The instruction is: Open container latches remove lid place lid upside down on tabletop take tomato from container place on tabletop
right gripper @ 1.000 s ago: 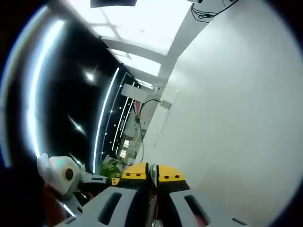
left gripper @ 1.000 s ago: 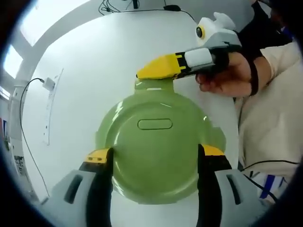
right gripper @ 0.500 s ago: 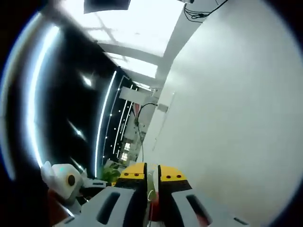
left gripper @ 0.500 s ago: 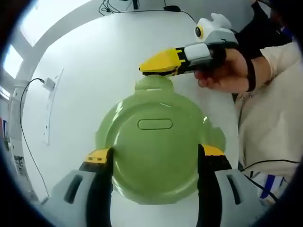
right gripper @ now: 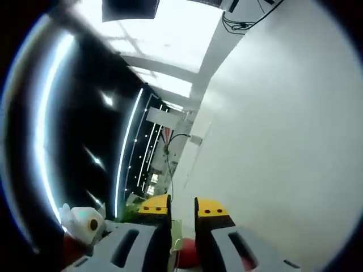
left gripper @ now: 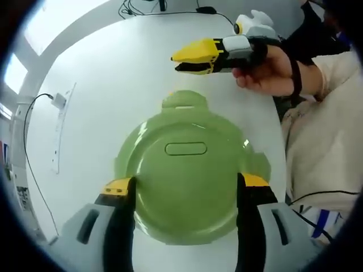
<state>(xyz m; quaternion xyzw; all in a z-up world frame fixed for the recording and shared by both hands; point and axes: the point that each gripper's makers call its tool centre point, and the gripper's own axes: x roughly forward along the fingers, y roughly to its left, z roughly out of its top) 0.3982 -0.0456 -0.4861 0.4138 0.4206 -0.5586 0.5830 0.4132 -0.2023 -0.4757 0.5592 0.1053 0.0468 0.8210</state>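
White table (left gripper: 113,85) fills the background of the left gripper view, with a black cable (left gripper: 34,170) running along its left edge and more cables at the far side. On it the left hand-held gripper (left gripper: 184,190) stands with its two yellow-tipped jaws wide apart, one on each side of the round green lid (left gripper: 184,181) of the container, touching or just beside its rim; whether they press on it cannot be told. The lid sits on the container, and a latch tab (left gripper: 182,100) sticks out at its far edge. Beyond that tab, apart from it, the right hand-held gripper (left gripper: 177,61) hangs above the table, held by a hand (left gripper: 272,71), its yellow jaws a little apart with nothing between them. In the right gripper view the same right hand-held gripper (right gripper: 182,207) shows a narrow gap between its jaws, something red (right gripper: 187,252) low between them, the white table to the right and a dark wall with light strips to the left.
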